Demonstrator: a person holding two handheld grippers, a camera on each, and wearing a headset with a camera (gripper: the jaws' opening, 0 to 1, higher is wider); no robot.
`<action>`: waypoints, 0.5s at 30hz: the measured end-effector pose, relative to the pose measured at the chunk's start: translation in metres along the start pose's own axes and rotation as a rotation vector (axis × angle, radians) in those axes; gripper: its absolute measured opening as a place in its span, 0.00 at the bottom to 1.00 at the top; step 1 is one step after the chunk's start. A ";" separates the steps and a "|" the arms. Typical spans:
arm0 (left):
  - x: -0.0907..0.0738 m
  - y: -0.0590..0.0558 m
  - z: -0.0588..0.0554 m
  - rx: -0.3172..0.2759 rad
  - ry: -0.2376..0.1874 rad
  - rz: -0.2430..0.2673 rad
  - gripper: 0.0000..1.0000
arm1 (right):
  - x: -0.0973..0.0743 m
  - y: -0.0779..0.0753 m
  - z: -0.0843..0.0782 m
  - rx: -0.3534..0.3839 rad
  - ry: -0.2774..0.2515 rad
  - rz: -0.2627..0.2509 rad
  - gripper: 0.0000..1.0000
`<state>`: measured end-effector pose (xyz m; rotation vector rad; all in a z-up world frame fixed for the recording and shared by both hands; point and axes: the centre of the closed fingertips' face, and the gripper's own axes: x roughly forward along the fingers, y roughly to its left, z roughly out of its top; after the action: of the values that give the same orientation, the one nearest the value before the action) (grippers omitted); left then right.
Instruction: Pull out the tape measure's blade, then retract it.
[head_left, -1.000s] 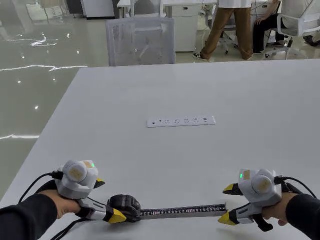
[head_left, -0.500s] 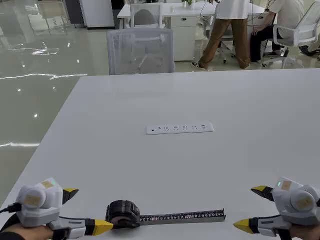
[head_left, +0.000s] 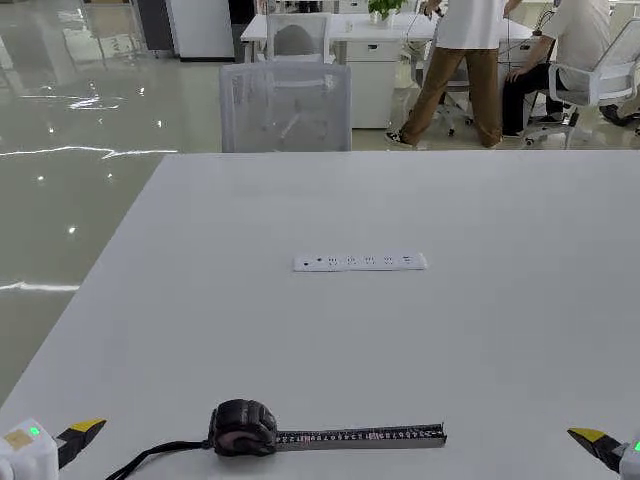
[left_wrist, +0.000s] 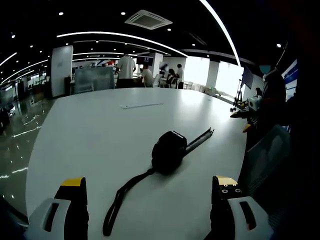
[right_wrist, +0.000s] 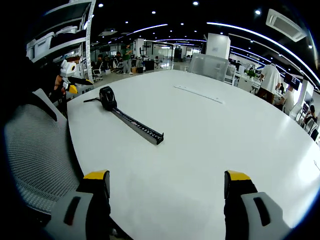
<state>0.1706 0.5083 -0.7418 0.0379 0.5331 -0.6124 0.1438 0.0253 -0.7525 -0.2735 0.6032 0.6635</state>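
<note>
I judge the pull-out half done: the tape measure (head_left: 243, 428) sits on the white worktop (head_left: 400, 190) near its front edge. Its blade (head_left: 360, 436) lies drawn out flat to my right. Retracting is the step not yet done.

My left tongs (left_wrist: 150, 181) gape wide and empty, aimed at the case from well apart. My right tongs (right_wrist: 167, 175) are just as open and empty, facing the blade's hooked end across bare surface.

Next I would need to pin the case with the left tongs. I would probably have to free whatever lock holds the blade, and could steady the hook with the right so it does not whip back. I cannot make out the lock from here.

The case is a rounded black puck and looks rubbery and matte. The blade is a thin dark strip with pale graduations, ending in a small upturned hook. A limp black wrist strap (left_wrist: 122, 202) trails from the case. The worktop looks smooth and faintly glossy, likely slippery under the case.
</note>
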 end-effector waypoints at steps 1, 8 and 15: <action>-0.002 0.002 0.000 -0.002 -0.003 0.013 1.00 | -0.002 0.001 -0.002 -0.002 0.004 -0.005 0.96; -0.018 0.001 0.005 -0.008 -0.053 0.060 1.00 | -0.017 0.009 -0.011 0.002 -0.008 -0.012 0.91; -0.023 -0.016 -0.007 -0.009 -0.026 0.018 1.00 | -0.024 0.021 -0.012 -0.045 -0.048 0.006 1.00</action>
<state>0.1421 0.5087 -0.7344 0.0260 0.5098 -0.5919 0.1104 0.0247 -0.7486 -0.2974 0.5440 0.6878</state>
